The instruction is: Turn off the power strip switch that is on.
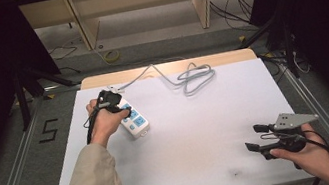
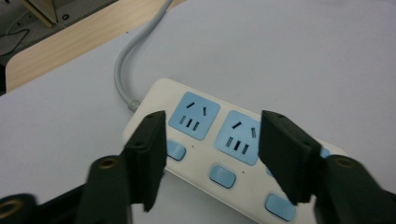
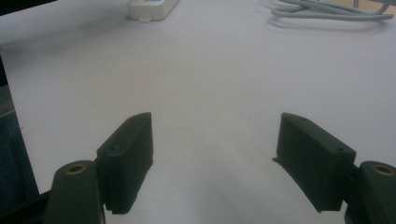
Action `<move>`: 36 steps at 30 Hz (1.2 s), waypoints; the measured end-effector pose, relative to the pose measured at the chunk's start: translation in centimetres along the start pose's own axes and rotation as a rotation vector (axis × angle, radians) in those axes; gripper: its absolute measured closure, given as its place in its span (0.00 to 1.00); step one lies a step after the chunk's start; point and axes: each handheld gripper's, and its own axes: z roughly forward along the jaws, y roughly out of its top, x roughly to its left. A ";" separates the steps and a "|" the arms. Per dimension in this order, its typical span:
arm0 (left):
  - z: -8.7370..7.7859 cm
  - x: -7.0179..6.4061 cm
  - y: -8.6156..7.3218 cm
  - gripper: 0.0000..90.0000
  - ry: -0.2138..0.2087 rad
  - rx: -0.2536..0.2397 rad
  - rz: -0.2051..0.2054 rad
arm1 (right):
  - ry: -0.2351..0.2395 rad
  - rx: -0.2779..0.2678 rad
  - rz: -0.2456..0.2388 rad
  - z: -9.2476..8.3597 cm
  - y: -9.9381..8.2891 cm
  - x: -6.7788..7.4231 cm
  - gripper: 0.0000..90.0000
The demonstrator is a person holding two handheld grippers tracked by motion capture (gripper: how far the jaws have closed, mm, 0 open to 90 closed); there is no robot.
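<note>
Left gripper view looks down between the left hand-held gripper (image 2: 212,154), its two black jaws spread and clamping nothing, hanging just above one white power strip (image 2: 187,116). Two blue sockets (image 2: 194,115) show fully between the jaws, with blue switches (image 2: 222,176) beside them. The strip lies on the white bench (image 1: 199,132) toward its far left, and its one grey cord (image 1: 195,77) runs to a loose coil near the far edge. The right hand-held gripper (image 1: 257,138), also released and empty, hovers at the near right, well apart from the strip.
</note>
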 end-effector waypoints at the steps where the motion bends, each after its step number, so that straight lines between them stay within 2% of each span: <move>1: 0.0 0.0 0.0 0.39 -0.002 -0.002 -0.005 | 0.000 0.001 -0.001 0.0 0.0 0.0 0.31; 3: -0.2 0.0 -0.1 0.34 -0.014 -0.010 -0.025 | 0.001 0.000 0.000 0.0 0.0 0.0 0.31; 6: -0.4 -0.2 -0.2 0.28 -0.057 -0.040 -0.053 | 0.001 0.000 -0.001 0.0 0.0 0.0 0.31; 11: -0.9 -0.5 -1.0 0.24 -0.111 -0.073 -0.061 | 0.000 0.005 0.003 0.0 -0.1 0.0 0.31; 16: -1.8 -1.1 -1.8 0.22 -0.145 -0.115 -0.039 | 0.000 0.008 -0.002 0.1 0.0 0.0 0.31; 18: -2.2 -1.5 -2.3 0.22 -0.158 -0.110 -0.014 | -0.002 0.008 -0.002 0.1 0.0 0.0 0.31; 20: -2.6 -1.9 -2.7 0.22 -0.153 -0.112 0.011 | -0.001 0.007 -0.001 0.1 0.0 0.0 0.31; 24: -3.3 -2.7 -3.5 0.22 -0.159 -0.131 0.028 | 0.000 0.006 -0.001 0.1 0.0 0.0 0.31; 25: -3.5 -2.9 -3.7 0.22 -0.158 -0.135 0.043 | 0.000 0.006 -0.003 0.1 0.0 0.0 0.31; 28: -4.0 -3.6 -4.3 0.21 -0.160 -0.157 0.071 | 0.000 0.007 -0.001 0.1 0.0 0.0 0.31; 31: -4.5 -4.4 -5.1 0.20 -0.159 -0.190 0.080 | 0.001 0.005 -0.002 0.1 0.0 0.0 0.31; 32: -4.7 -5.0 -5.5 0.21 -0.153 -0.210 0.078 | 0.001 0.005 -0.003 0.1 0.0 0.0 0.31; 36: -5.2 -6.4 -6.5 0.20 -0.172 -0.228 0.112 | 0.002 0.005 -0.005 0.2 0.0 0.0 0.31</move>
